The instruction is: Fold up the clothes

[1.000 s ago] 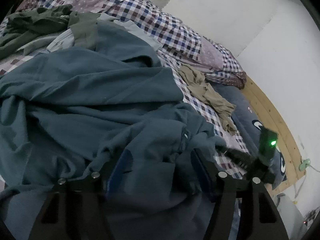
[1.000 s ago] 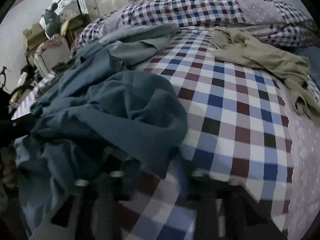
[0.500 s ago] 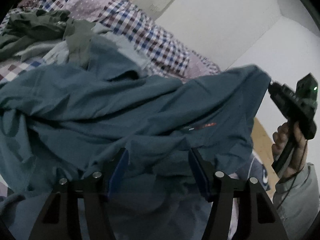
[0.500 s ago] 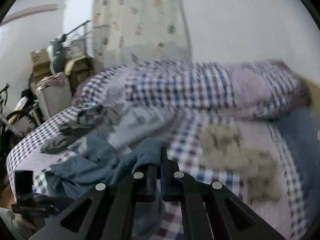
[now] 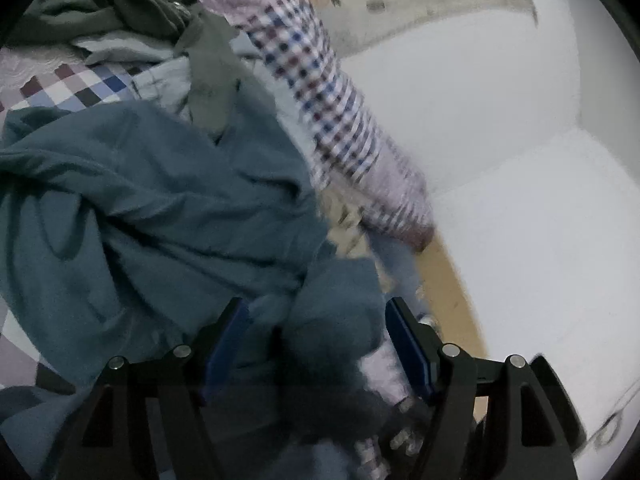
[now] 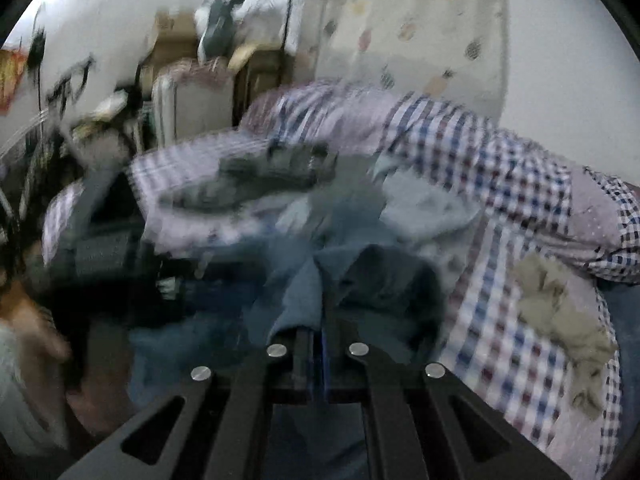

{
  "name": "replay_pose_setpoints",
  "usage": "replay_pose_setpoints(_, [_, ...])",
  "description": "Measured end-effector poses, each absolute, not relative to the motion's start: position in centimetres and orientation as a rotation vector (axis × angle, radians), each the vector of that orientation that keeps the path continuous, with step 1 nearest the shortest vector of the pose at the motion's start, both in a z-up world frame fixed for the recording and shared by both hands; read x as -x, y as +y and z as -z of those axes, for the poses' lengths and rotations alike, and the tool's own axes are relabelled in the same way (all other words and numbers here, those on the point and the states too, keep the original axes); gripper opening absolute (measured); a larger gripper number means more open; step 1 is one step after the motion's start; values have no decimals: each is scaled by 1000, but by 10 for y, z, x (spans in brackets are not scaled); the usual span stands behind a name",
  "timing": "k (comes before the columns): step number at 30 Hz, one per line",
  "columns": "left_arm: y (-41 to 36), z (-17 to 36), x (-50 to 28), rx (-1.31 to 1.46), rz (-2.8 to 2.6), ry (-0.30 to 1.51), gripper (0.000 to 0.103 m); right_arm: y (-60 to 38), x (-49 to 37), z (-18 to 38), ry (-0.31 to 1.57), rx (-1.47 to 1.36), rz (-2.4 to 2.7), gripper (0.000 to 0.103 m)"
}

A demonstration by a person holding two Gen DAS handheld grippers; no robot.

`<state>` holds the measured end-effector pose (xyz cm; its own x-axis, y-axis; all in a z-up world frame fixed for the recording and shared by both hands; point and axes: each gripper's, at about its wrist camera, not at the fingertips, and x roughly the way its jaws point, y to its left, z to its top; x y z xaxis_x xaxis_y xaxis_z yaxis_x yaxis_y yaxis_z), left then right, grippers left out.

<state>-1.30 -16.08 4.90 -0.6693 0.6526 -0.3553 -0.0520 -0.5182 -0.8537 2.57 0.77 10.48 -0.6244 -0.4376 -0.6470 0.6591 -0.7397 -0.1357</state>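
Teal shirt [image 6: 360, 280] now lifted, clamped in right tongs [image 6: 316, 344]; bunched between opening left tongs [image 5: 316, 328].

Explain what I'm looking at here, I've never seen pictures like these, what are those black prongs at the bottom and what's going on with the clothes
There is no robot here. A person holds a hand-held gripper in each hand, and each gripper carries a wide-angle camera that looks along its two fingers. Those black prongs are the fingers.

One picture comes from the left gripper. Its jaws are opening, with a bunch of the blue shirt between them.

The other comes from the right gripper. Its jaws are shut on a piece of the same blue shirt.

The surface is a bed with a checked bedsheet. A dark green garment and a tan garment also lie on it. Both pictures are blurred by motion.
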Motion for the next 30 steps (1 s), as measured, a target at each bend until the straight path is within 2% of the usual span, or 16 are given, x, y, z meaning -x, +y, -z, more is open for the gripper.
replay_pose_setpoints(4, [-129, -49, 20, 1101, -2269, -978, 71, -11, -50, -54, 496, -872, 2262, 1])
replay_pose_setpoints(5, [-123, -48, 21, 1120, -2285, -935, 61, -10, -54, -49, 498, -877, 2263, 1])
replay_pose_setpoints(6, [-120, -46, 21, 1141, -2303, -912, 43, -8, -58, -46, 502, -884, 2267, 2])
replay_pose_setpoints(8, [-119, -42, 22, 1179, -2342, -895, 19, -5, -66, -40, 509, -897, 2274, 3])
replay_pose_setpoints(9, [-121, -39, 22, 1195, -2362, -901, 16, 0, -69, -40, 497, -901, 2276, 5])
replay_pose_setpoints(10, [-125, -38, 21, 1204, -2388, -924, 14, 8, -70, -42, 469, -903, 2275, 8])
replay_pose_setpoints(12, [-142, -35, 14, 1199, -2431, -1012, 7, 25, -72, -50, 398, -896, 2265, 35])
replay_pose_setpoints(13, [-148, -34, 12, 1188, -2431, -1052, 6, 37, -72, -56, 349, -883, 2270, 39])
replay_pose_setpoints(15, [-159, -33, 8, 1165, -2429, -1133, 6, 61, -65, -70, 248, -868, 2316, 54])
replay_pose_setpoints(16, [-159, -33, 8, 1168, -2433, -1131, 6, 72, -57, -77, 199, -872, 2345, 55])
replay_pose_setpoints(22, [-152, -34, 12, 1188, -2460, -1076, 6, 107, 15, -92, 4, -995, 2417, 56])
replay_pose_setpoints(29, [-158, -33, 6, 1176, -2438, -1104, 5, 108, 109, -72, -123, -1238, 2312, 56])
replay_pose_setpoints(30, [-158, -34, 5, 1168, -2438, -1103, 6, 110, 113, -71, -136, -1241, 2300, 49])
